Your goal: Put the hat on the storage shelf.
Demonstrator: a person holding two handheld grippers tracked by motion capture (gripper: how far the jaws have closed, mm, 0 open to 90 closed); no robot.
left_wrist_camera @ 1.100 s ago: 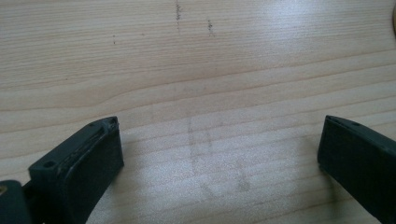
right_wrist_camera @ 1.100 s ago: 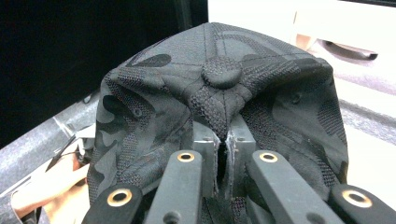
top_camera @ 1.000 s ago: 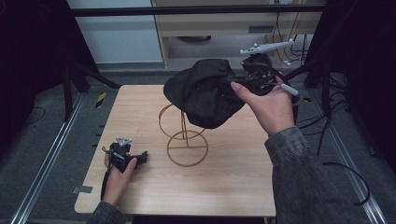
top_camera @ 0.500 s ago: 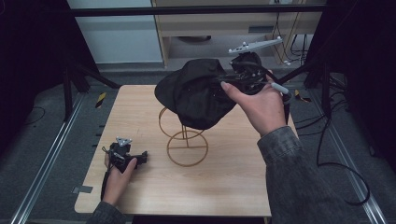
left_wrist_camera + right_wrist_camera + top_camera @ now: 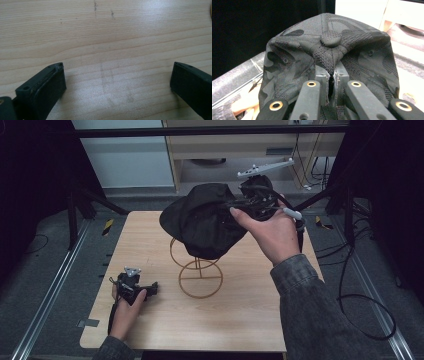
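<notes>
Since the earlier frame, the black cap (image 5: 205, 222) has been carried slightly to the left and now hangs over the upper ring of the wire stand (image 5: 197, 270); the hand at the left has been kept where it was.

At the near left of the counter (image 5: 150, 245), the left gripper (image 5: 134, 287) is held low by the person's left hand (image 5: 126, 312), close above the wood. In the left gripper view its jaws are spread wide apart, with nothing between them but bare wood grain.

Near the middle of the counter the wire stand is seen, made of thin golden rings: a round base ring lies flat on the wood and a second ring rises from it on a short stem. The upper ring is partly covered by the drooping cloth of the cap; whether cloth and wire touch cannot be told.

To the right and farther away, the right gripper (image 5: 252, 202) is held up in the air by the person's right hand (image 5: 272, 232), whose grey sleeve (image 5: 320, 315) comes in from the near right. In the right gripper view the jaws are pressed together on a fold of the cap's dark patterned cloth (image 5: 329, 57), just below the button (image 5: 330, 39) at the crown. The cap is thus held above the counter, hanging off the right gripper toward the left.
</notes>
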